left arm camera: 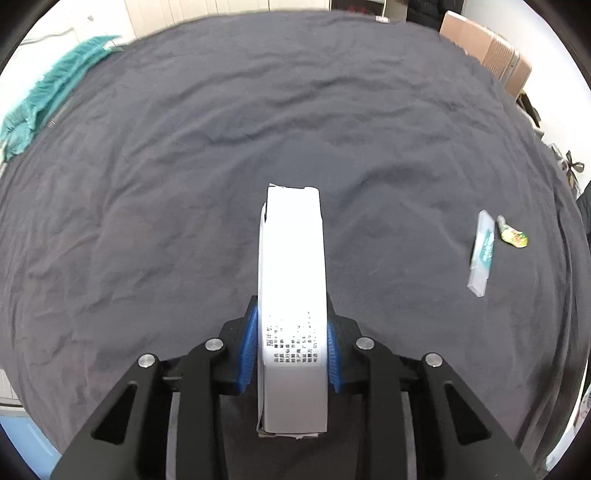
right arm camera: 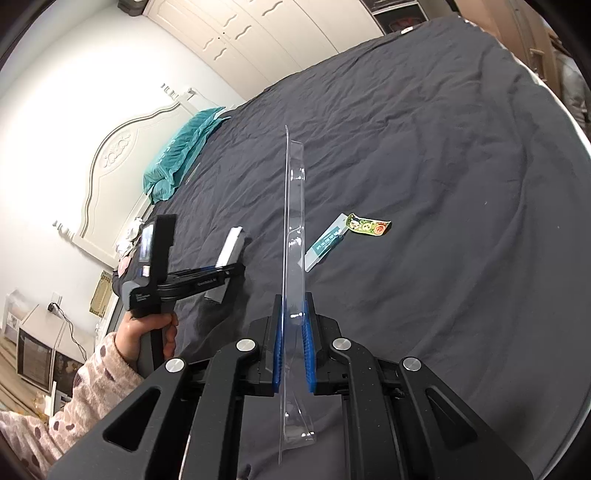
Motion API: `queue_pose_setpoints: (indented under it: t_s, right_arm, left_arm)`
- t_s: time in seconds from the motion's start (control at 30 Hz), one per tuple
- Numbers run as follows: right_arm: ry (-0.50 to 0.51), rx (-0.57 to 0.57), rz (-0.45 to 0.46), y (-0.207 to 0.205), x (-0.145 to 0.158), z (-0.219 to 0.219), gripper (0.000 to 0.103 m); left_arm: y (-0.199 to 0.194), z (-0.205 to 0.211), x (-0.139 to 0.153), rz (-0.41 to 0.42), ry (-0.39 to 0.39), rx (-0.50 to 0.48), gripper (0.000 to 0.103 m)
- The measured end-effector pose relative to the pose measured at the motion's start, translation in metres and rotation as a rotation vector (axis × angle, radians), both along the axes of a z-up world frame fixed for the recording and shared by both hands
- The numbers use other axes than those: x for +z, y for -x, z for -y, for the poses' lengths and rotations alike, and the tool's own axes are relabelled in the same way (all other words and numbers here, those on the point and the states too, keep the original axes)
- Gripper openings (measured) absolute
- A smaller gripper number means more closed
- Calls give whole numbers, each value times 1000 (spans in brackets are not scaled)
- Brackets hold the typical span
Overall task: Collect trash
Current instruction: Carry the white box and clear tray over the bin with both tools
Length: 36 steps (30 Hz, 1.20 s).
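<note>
My left gripper [left arm camera: 291, 325] is shut on a white cardboard box [left arm camera: 291, 266] with black print, held above the dark grey bed sheet [left arm camera: 184, 184]. It also shows in the right wrist view [right arm camera: 225, 271], held with the white box [right arm camera: 229, 251] at the left. My right gripper [right arm camera: 293, 310] is shut on a clear plastic blister pack [right arm camera: 293, 229], held upright on edge. A clear wrapper with teal print [left arm camera: 482, 254] [right arm camera: 327, 243] and a small green and yellow snack wrapper [left arm camera: 513, 234] [right arm camera: 369, 224] lie on the sheet, apart from both grippers.
A teal pillow [right arm camera: 184, 155] lies by the white headboard [right arm camera: 110, 162]. A cardboard box [left arm camera: 487, 51] stands beyond the far right edge of the bed. White wardrobe doors [right arm camera: 258, 33] line the back wall. A bedside table with clutter [right arm camera: 33, 332] is at the left.
</note>
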State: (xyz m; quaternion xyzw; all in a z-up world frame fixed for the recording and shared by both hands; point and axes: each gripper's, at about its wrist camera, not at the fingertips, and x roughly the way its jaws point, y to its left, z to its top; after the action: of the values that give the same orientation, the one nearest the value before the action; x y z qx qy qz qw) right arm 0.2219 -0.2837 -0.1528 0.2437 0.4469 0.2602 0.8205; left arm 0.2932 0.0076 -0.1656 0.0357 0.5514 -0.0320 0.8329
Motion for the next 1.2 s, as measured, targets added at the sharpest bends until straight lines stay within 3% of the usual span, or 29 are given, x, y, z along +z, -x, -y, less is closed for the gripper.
queue_pose_setpoints:
  t_s: [0.33, 0.57, 0.97, 1.2]
  right_arm:
    - [56, 34, 71, 1, 22, 2, 9]
    - [59, 101, 108, 1, 36, -21, 9]
    - [31, 399, 202, 54, 73, -142, 9]
    - [36, 573, 209, 92, 76, -220, 9]
  left_arm:
    - [70, 3, 75, 164, -8, -26, 31]
    - [122, -30, 108, 215, -7, 43, 31]
    - [236, -115, 124, 241, -34, 223, 31]
    - [303, -169, 120, 248, -16, 345, 31]
